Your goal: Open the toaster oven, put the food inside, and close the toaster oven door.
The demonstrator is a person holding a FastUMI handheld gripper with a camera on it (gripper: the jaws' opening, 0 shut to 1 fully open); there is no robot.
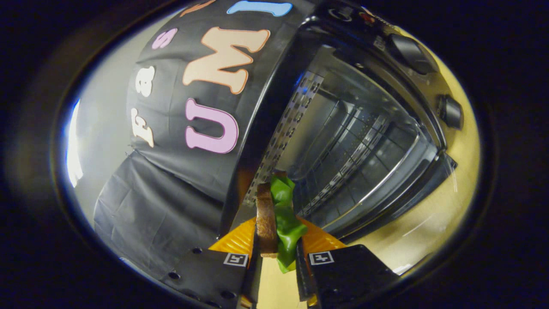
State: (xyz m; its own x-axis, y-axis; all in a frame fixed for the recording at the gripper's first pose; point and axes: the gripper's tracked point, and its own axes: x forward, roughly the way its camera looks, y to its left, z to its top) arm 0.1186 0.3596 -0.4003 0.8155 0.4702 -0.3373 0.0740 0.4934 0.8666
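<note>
my gripper is clamped on the sandwich, a brown bread slice with green lettuce, both fingers pressing its sides. it stands on edge between them. just beyond, the toaster oven gapes open, its door dropped, wire rack inside, knobs alongside.

No readable text or labels; only small square marker patterns on the tool.
</note>
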